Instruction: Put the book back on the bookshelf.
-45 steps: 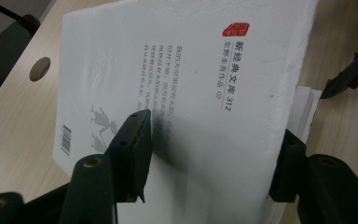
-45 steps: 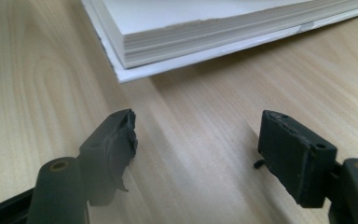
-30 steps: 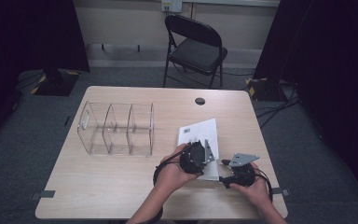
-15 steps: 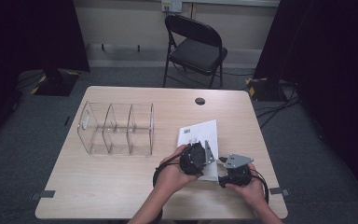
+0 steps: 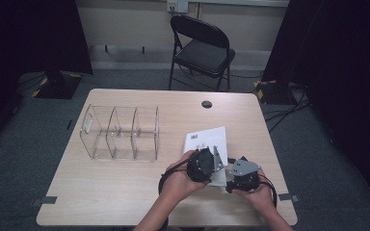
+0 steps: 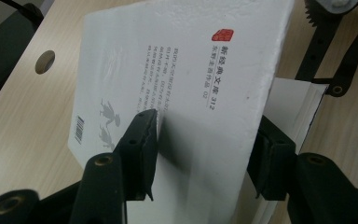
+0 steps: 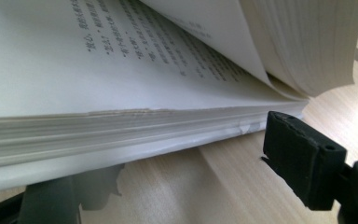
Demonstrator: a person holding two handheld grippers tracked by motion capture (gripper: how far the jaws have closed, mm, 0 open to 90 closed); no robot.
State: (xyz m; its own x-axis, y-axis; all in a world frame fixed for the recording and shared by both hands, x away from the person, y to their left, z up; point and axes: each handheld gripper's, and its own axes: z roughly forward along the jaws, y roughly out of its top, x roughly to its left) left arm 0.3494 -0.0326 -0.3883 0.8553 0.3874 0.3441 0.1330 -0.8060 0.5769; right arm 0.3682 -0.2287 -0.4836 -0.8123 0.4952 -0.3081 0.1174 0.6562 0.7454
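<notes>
A white paperback book (image 5: 206, 137) lies at the table's near right. My left gripper (image 5: 218, 166) is shut on its lifted cover and upper pages (image 6: 191, 70), one jaw on the cover's face and the other behind its edge; these jaws have just been closing on it. My right gripper (image 5: 227, 179) is low at the book's near edge. Its jaws have just been opening, with one black pad (image 7: 303, 158) clear of the lower stack of pages (image 7: 98, 70). The raised pages (image 7: 298, 42) arch above that stack.
A clear three-compartment organizer (image 5: 120, 132) stands left of the book. A round cable hole (image 5: 206, 104) sits near the table's far edge, and a black folding chair (image 5: 202, 48) stands beyond it. Both hands are close to the table's near edge (image 5: 173, 222).
The right gripper has shifted slightly left, closer to the book's near edge. The left hand keeps its place on the book.
</notes>
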